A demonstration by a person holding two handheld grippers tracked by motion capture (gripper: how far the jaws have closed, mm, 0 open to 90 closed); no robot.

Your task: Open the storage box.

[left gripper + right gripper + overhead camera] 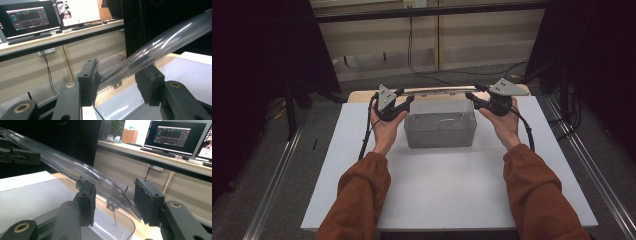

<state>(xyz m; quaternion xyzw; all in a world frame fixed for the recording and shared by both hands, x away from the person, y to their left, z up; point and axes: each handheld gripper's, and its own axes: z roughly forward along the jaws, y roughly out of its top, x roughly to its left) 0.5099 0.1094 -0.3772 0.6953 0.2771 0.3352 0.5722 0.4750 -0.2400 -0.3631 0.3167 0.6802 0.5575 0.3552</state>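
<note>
Both tongs hover at the far end of the white table (447,200), one at each end of a clear plastic lid (439,91) raised above a clear plastic box (440,131). In the high view the left tongs (408,101) sit left of centre in the frame and the right tongs (469,97) right of centre, each held in a hand whose orange sleeve (362,192) rises from the bottom edge.

In the left gripper view the lid (172,37) slants from the upper right of the frame down into the gap of the left tongs (117,80). Those jaws stand fairly wide, with the lid's end passing between them; whether either pad touches it cannot be told.

In the right gripper view the lid (75,170) runs from the upper left of the frame down between the jaws of the right tongs (113,200), also fairly wide, with small latches showing on its lower edge. Contact cannot be told there either. The left tongs (17,153) show at the lid's far end, upper left.

The box stands in the middle of the table, directly under the lid. Monitors (27,18) stand on a desk beyond the table.
</note>
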